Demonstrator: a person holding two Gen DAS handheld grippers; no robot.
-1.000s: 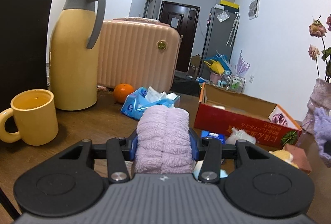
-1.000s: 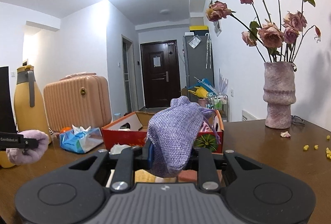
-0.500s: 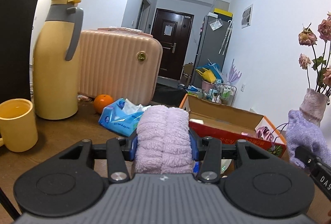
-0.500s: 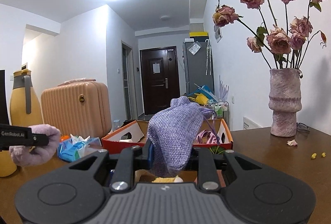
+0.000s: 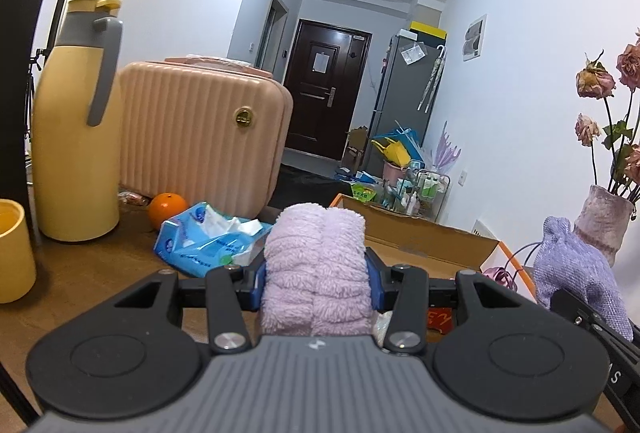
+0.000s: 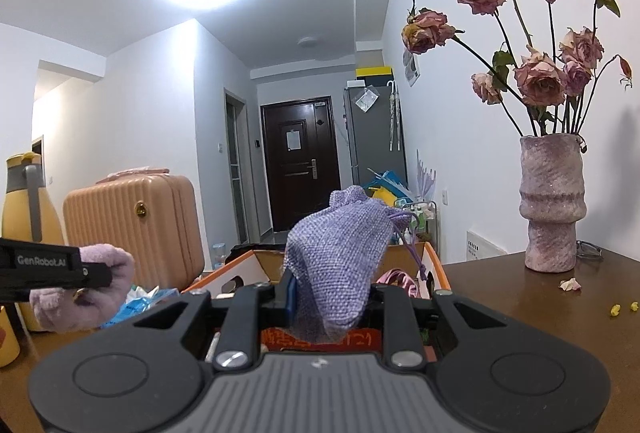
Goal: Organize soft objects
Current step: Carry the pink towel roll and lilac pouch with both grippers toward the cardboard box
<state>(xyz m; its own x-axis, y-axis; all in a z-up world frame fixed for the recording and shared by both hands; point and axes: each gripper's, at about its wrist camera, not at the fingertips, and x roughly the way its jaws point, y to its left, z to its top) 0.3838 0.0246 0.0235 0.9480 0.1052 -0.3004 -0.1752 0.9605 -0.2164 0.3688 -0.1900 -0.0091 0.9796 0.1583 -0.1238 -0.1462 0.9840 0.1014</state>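
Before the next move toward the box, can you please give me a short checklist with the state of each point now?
1. Left gripper shut on the fluffy pink towel: ok.
2. Right gripper shut on the purple pouch: ok.
3. Cardboard box open on top: ok.
4. Free space inside the box: cannot tell, the fingers hide the inside.
5. Pouch drawstring clear of the box edge: cannot tell.
6. The two grippers apart from each other: ok.
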